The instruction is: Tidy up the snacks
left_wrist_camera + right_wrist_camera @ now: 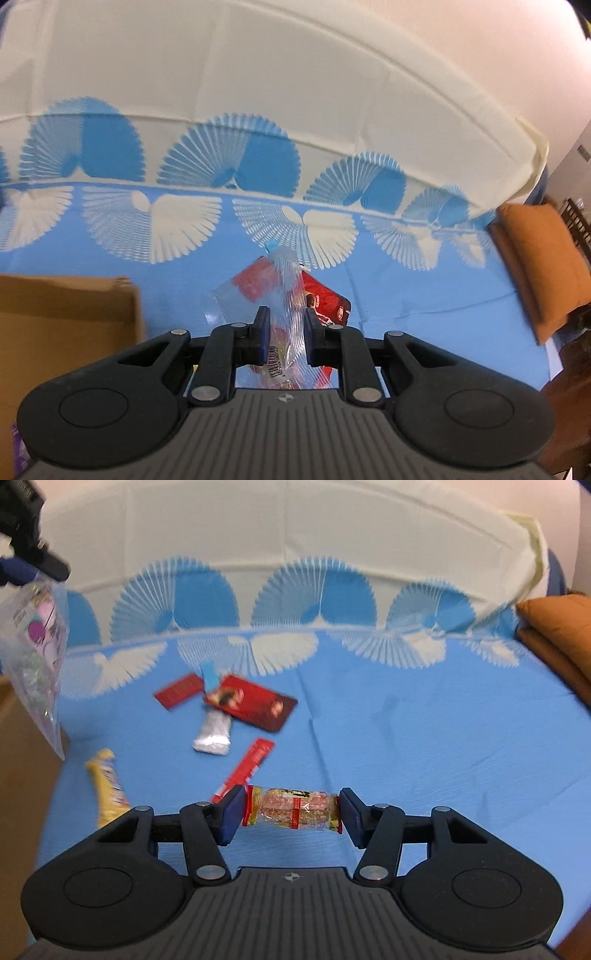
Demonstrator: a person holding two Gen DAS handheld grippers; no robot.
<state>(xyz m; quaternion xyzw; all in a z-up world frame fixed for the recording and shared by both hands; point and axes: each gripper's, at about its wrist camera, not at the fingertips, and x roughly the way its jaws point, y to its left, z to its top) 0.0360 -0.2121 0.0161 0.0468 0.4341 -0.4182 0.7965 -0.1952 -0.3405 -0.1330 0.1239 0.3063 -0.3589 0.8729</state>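
Left gripper (285, 325) jaws nearly closed, pinching a clear plastic snack bag (286, 295); the bag runs between the blue pads, barcode end toward the camera, crinkled top sticking out past the tips. Right wrist view shows the same bag (37, 657) hanging from the left gripper (22, 572) at top left, off the bed, pink and purple print inside. Right gripper (291, 812) jaws at mid width, clamped end to end on a clear-wrapped peanut brittle bar (291, 808) with red bands, lying crosswise between the pads, each pad against one end; whether the bar is clear of the bed cannot be told. Behind the right gripper's left pad a long red stick packet (245, 771) lies slanted on the blue bedsheet (424, 738). Further out a silver foil packet (214, 734), then a dark red flat packet (255, 705) partly overlapping the foil packet's far end, a small red sachet (177, 692) just left of it, a light blue strip (208, 674) between them. Yellow wrapped bar (107, 786) near the left, beside a cardboard box (22, 794). In the left wrist view the box (66, 325) sits at left, and the dark red packet (328, 302) lies on the sheet beyond the bag. White fan-pattern border on the sheet, cream cloth (295, 528) at the back, orange cushion (554, 627) at the right edge.
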